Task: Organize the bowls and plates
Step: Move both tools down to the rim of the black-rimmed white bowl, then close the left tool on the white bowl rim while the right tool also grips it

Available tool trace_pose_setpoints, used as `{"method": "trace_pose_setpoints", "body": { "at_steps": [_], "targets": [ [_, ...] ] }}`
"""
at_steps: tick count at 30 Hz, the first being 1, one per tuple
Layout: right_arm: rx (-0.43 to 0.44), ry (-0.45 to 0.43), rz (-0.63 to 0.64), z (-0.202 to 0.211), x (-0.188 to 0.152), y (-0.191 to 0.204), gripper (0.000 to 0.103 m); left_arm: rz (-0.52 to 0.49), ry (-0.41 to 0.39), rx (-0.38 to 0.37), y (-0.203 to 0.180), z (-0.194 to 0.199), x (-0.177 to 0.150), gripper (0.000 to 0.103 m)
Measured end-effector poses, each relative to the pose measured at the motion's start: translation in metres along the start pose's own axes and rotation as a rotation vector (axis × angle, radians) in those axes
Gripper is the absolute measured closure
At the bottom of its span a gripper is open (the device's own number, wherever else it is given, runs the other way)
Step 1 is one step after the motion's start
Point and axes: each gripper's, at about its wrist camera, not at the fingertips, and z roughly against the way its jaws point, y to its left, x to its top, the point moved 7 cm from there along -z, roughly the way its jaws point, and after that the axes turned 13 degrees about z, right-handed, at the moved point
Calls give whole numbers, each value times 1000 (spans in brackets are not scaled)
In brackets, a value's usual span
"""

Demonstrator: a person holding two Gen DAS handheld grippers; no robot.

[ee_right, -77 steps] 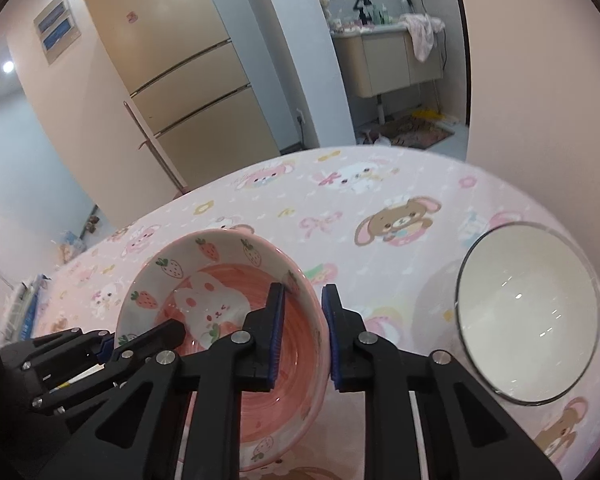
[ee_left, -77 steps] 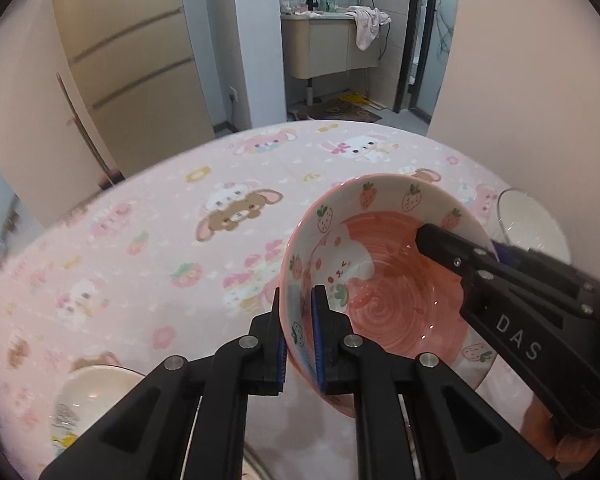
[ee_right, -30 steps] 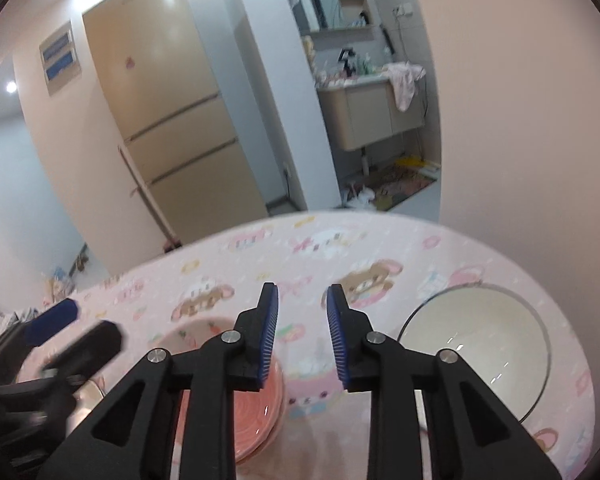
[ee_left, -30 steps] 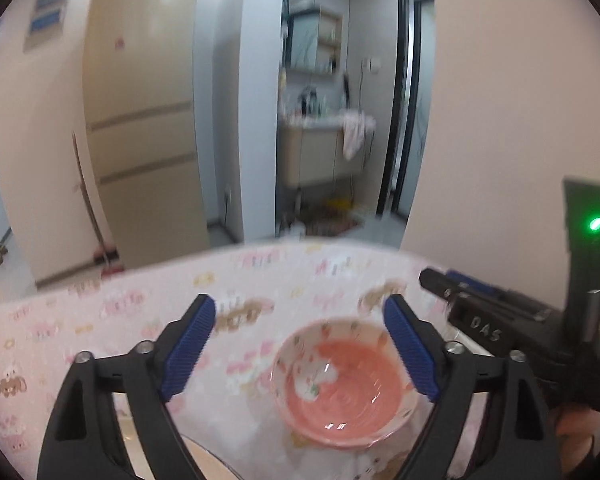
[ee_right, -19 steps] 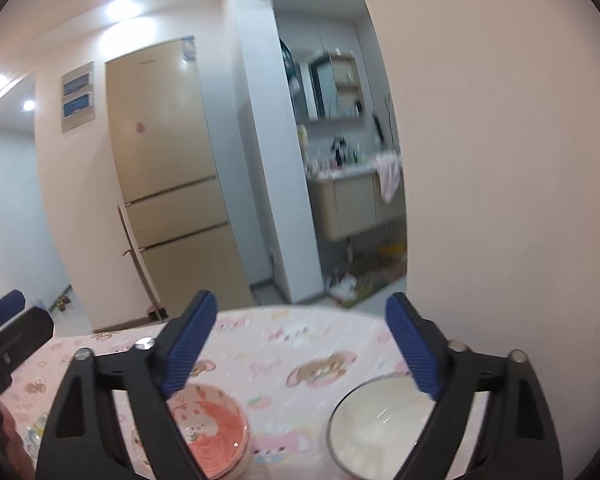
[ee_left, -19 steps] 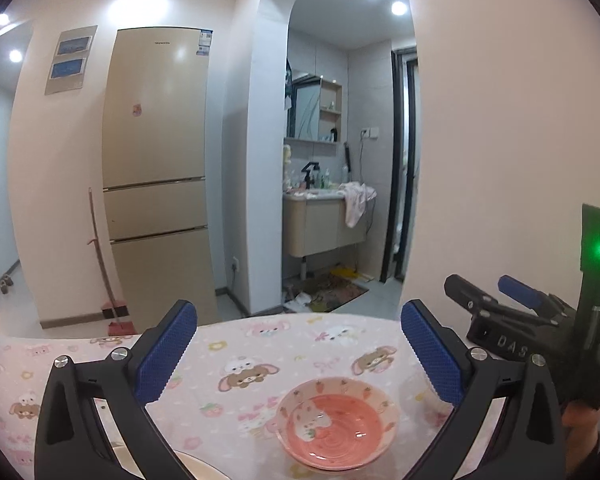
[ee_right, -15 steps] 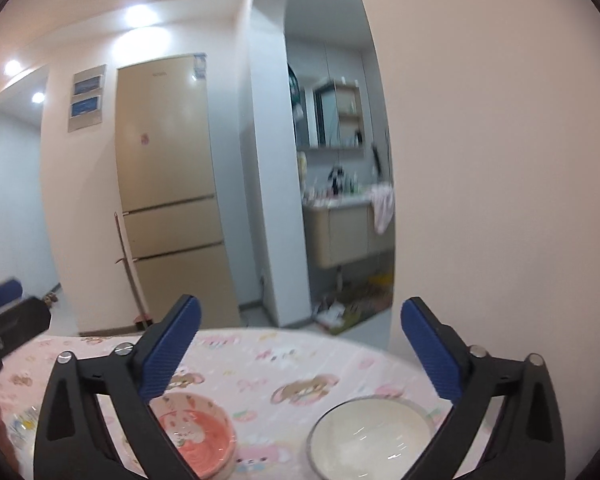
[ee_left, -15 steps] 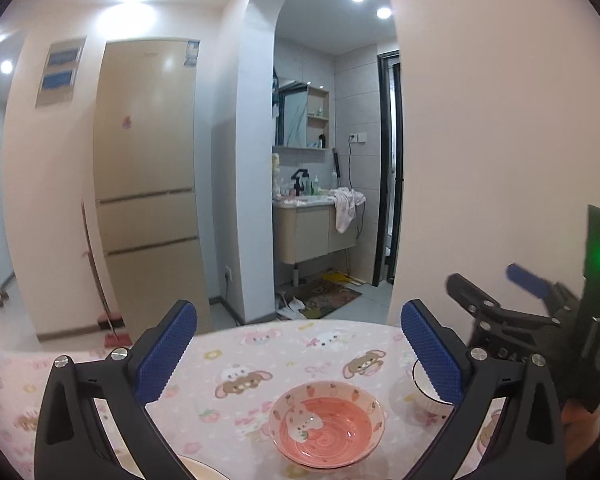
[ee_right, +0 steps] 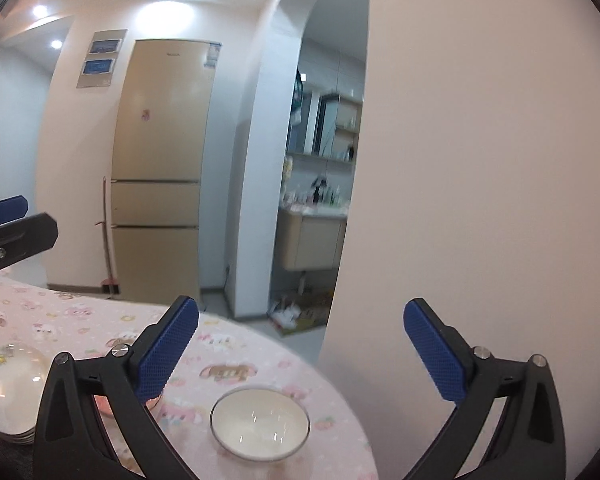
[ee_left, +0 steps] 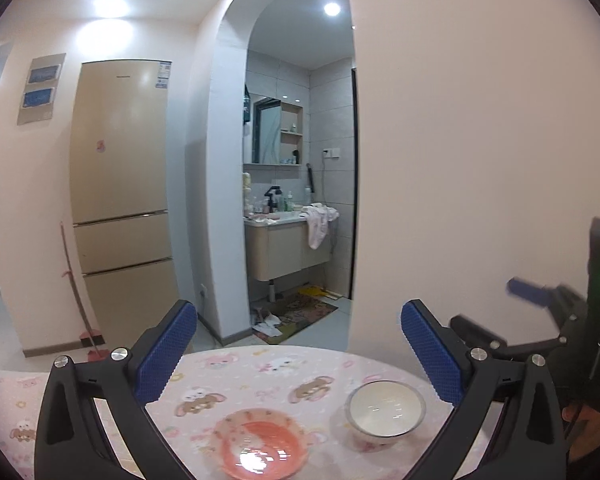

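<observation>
The pink strawberry bowl [ee_left: 260, 446] rests on the pink cartoon tablecloth [ee_left: 236, 380], below and between the fingers of my left gripper [ee_left: 298, 344], which stands wide open and holds nothing. A white bowl [ee_left: 386, 408] sits to its right. My right gripper [ee_right: 300, 344] is also wide open and empty, hovering above the white bowl [ee_right: 260, 428]. In the right wrist view the pink bowl [ee_right: 102, 404] is mostly hidden behind the gripper's left finger. Each gripper shows in the other's view: the right gripper [ee_left: 500, 312] at the right edge, the left gripper [ee_right: 8, 220] at the left edge.
A stack of pale plates [ee_right: 12, 392] sits at the table's left. The round table edge [ee_right: 300, 356] lies close to a pink wall [ee_right: 480, 200] on the right. Beyond stand a beige fridge [ee_left: 120, 200], a broom [ee_left: 76, 300] and a bathroom doorway [ee_left: 296, 200].
Both grippers let go of the pink bowl's rim and opened wide. They rose and drew back, so the bowl now sits small on the table and more of the room shows.
</observation>
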Motion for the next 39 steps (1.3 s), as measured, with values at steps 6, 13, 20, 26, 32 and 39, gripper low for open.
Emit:
{"method": "trace_pose_setpoints", "body": {
  "at_steps": [6,13,20,26,32,39],
  "targets": [
    [71,49,-139,0,-15,-33,5,-12,133,11,-32,-33,-12,0],
    [100,179,-184,-21,-39,-49,19,70,310,50,-32,-81,-53,32],
    [170,426,-164,-79,-86,-29,38,58,570,112,-26,-135,-111,46],
    [264,589,-213,-123,-128,-11,49,-50,788,137,-23,-164,-169,67],
    [277,737,-190,-148,-157,-7,68,-71,848,187,-17,-188,-184,67],
    [322,837,-201,-164,-170,0,69,-27,905,204,-12,-211,-202,67]
  ]
}}
